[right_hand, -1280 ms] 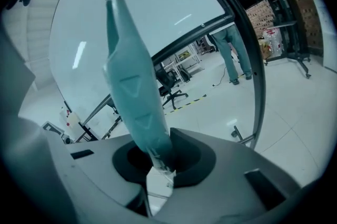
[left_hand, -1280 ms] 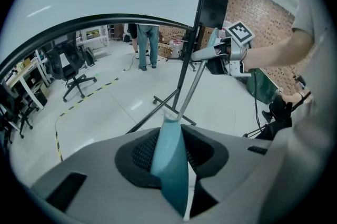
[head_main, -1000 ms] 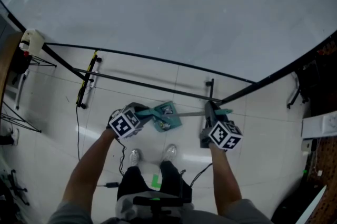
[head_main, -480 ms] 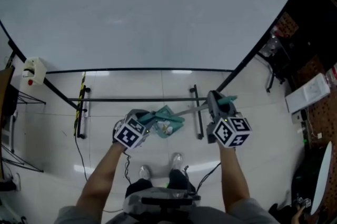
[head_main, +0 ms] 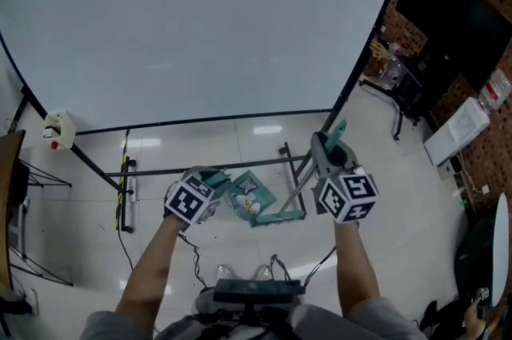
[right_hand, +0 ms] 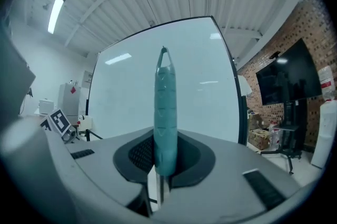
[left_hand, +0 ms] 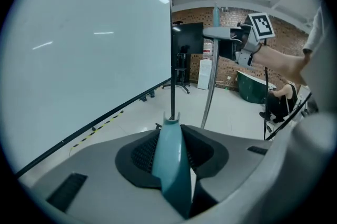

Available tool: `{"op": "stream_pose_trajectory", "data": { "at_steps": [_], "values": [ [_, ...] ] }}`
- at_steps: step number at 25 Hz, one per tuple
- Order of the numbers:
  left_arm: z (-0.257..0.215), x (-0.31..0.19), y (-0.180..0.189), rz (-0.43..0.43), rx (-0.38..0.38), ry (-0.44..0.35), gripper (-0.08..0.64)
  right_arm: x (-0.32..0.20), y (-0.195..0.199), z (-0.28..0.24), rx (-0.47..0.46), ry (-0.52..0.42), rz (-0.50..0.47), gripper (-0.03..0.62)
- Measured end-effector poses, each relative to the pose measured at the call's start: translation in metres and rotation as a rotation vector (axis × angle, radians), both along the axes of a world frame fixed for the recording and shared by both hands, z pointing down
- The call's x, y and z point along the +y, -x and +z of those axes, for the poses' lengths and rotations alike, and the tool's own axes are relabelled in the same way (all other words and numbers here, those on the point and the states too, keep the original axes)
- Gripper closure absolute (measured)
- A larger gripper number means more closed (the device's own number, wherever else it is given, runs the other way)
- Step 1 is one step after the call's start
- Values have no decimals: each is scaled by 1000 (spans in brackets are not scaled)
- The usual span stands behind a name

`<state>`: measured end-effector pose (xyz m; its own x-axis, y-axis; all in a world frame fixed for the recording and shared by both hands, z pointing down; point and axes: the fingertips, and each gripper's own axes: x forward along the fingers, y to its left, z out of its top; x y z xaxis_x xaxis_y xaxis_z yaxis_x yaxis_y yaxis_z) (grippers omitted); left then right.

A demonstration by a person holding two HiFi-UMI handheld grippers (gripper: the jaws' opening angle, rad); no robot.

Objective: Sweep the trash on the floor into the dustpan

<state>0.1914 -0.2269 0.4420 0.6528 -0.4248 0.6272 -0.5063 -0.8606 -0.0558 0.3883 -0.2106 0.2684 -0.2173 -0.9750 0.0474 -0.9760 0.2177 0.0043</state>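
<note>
Sweeping looked done: trash (head_main: pixel 253 206) sat in dustpan (head_main: pixel 254 193), which left tool (head_main: pixel 218 183) held clamped, up off the floor. Right tool (head_main: pixel 323 151) gripped broom (head_main: pixel 299 188), jaws just tightened on it. Next, I'd judge: carry dustpan level, or trash spills

The dustpan (head_main: pixel 254 188) looked like smooth, faintly glossy teal plastic. The broom (right_hand: pixel 166 107) had a ribbed teal plastic grip on a dull, silvery metal shaft. The floor (head_main: pixel 200 142) was glossy pale tile that showed bright reflections. The big screen (head_main: pixel 200 18) was smooth and matt. The wall (right_hand: pixel 284 33) was rough brick.
</note>
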Motion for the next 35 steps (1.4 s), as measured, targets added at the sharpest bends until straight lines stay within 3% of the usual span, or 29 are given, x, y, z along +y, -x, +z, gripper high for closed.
{"op": "stream_pose_trajectory", "data": {
  "at_steps": [14,35],
  "values": [
    [-8,34,6,-2,5,59,442,54,4,18,3,35,-35,555],
    [-16,31,7,-30,-30,13,442,51,7,10,-11,7,-60,557]
  ]
}}
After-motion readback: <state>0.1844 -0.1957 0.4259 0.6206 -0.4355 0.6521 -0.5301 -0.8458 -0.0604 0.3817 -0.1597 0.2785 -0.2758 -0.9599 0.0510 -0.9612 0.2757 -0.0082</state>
